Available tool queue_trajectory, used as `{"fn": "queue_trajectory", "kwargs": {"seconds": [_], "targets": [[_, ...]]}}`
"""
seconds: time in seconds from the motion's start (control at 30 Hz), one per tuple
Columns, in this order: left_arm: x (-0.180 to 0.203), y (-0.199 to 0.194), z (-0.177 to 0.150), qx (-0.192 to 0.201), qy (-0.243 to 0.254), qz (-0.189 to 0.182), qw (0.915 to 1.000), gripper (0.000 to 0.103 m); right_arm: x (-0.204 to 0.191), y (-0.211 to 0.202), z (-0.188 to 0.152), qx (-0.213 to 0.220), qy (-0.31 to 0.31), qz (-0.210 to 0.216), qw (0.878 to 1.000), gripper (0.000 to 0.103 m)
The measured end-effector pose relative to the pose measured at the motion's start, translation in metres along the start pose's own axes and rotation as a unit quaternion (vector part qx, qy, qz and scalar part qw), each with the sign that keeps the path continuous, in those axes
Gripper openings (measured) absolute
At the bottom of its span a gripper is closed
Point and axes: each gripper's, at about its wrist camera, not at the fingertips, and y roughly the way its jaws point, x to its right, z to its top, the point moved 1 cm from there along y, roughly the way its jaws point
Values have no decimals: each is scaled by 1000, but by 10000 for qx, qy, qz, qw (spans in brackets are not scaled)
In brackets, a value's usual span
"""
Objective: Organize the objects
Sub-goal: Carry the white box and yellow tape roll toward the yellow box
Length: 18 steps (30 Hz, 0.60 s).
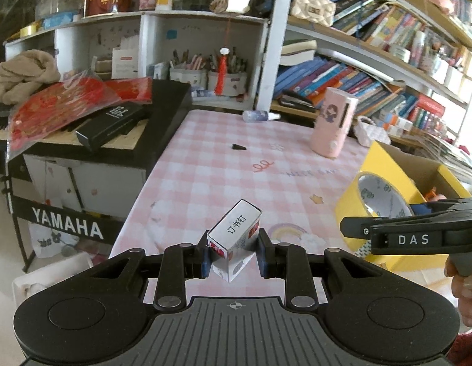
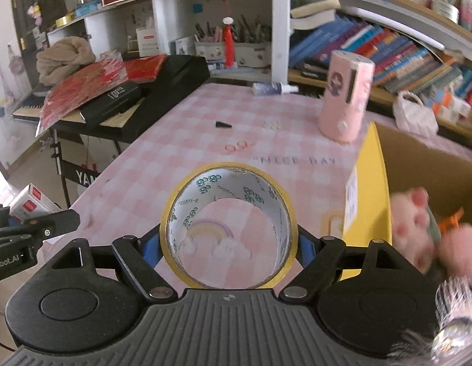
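My left gripper [image 1: 234, 254] is shut on a small white staple box [image 1: 236, 235] with red marks, held tilted above the pink checked tablecloth [image 1: 223, 164]. My right gripper [image 2: 228, 244] is shut on a yellow roll of tape [image 2: 230, 228], its hole facing the camera. From the left wrist view the tape roll [image 1: 373, 201] and the right gripper [image 1: 419, 231] show at the right, beside a yellow cardboard box [image 1: 397, 164]. The same yellow box [image 2: 373, 189] stands just right of the tape, with pink plush toys [image 2: 419, 231] inside. The staple box [image 2: 30, 202] and the left gripper's fingers [image 2: 57, 219] appear at the left edge.
A pink cylindrical case [image 1: 333, 122] stands at the table's far right, a small bottle [image 1: 260, 116] lies at the far edge, and a small black piece [image 1: 238, 147] lies mid-table. A keyboard [image 1: 83, 140] piled with red packets stands to the left. Bookshelves [image 1: 373, 76] fill the back.
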Motion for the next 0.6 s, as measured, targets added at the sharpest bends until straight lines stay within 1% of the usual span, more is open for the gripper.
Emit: {"fn": "queue_trajectory", "kwargs": {"seconds": [0.33, 0.6], "targets": [[15, -39, -30, -62, 318, -385, 9987, 26, -9, -50, -49, 48, 312, -259, 9992, 80], [36, -60, -51, -170, 697, -789, 9943, 27, -6, -84, -92, -57, 752, -531, 9957, 80]]}}
